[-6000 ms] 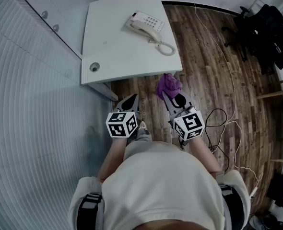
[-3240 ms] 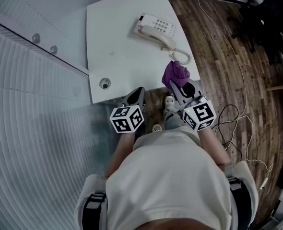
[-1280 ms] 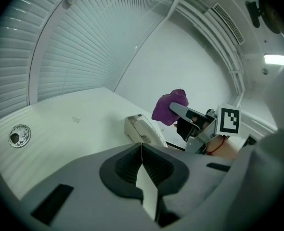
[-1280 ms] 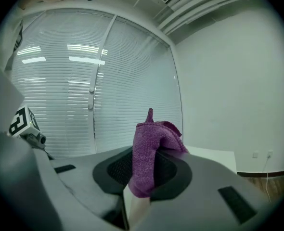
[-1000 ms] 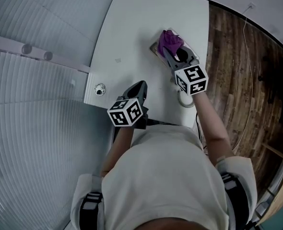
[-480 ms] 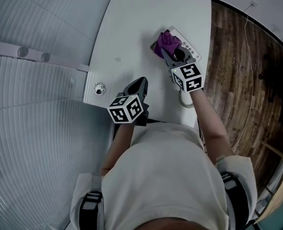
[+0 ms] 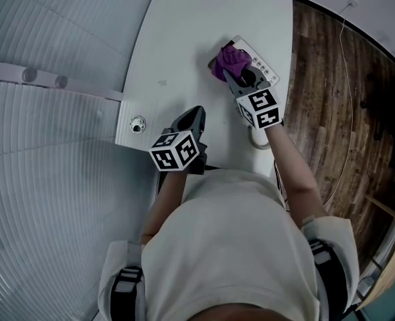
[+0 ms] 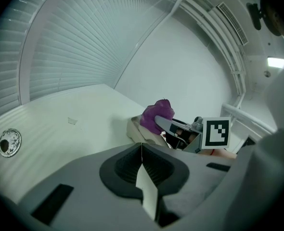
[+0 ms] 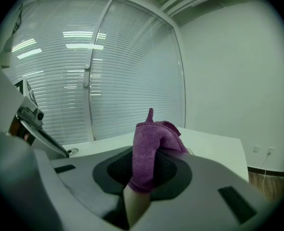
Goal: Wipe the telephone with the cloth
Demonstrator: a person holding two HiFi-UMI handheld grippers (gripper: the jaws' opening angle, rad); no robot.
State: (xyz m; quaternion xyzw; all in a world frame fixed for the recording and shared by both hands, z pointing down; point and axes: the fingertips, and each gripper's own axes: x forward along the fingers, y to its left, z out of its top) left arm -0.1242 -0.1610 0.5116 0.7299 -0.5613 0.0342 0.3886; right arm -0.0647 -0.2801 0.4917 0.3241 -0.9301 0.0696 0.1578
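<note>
A wide white desk (image 7: 184,52) fills the upper middle of the head view. Pale slatted blinds (image 7: 43,179) run along one side of it and a dark wood-plank floor (image 7: 331,99) along the other. A person in a light shirt (image 7: 231,246) stands at the desk's near edge with both arms forward.

Toward the far right of the desk lies a cream corded push-button telephone (image 7: 263,64). Its coiled cord (image 7: 259,139) trails back toward the near edge.

The right hand-held gripper (image 7: 228,75) reaches out over the telephone, its jaws pinching a crumpled purple microfibre cloth (image 7: 229,59). The cloth bunches out past the jaw tips, so soft fabric rather than hard plastic meets the telephone. It lies on the telephone's left part, with the keypad bare beside it (whether it presses down or only touches cannot be told). This placement suggests wiping is under way, with much of the set not yet covered.

The left hand-held gripper (image 7: 195,116) hangs low over the near edge of the desk, well apart from the telephone. Its jaws are pressed together on nothing. It seems parked out of the way, though it could brace the light telephone if that slid.

A small round metal cable grommet (image 7: 138,123) sits near the desk's near left corner, away from the work.
</note>
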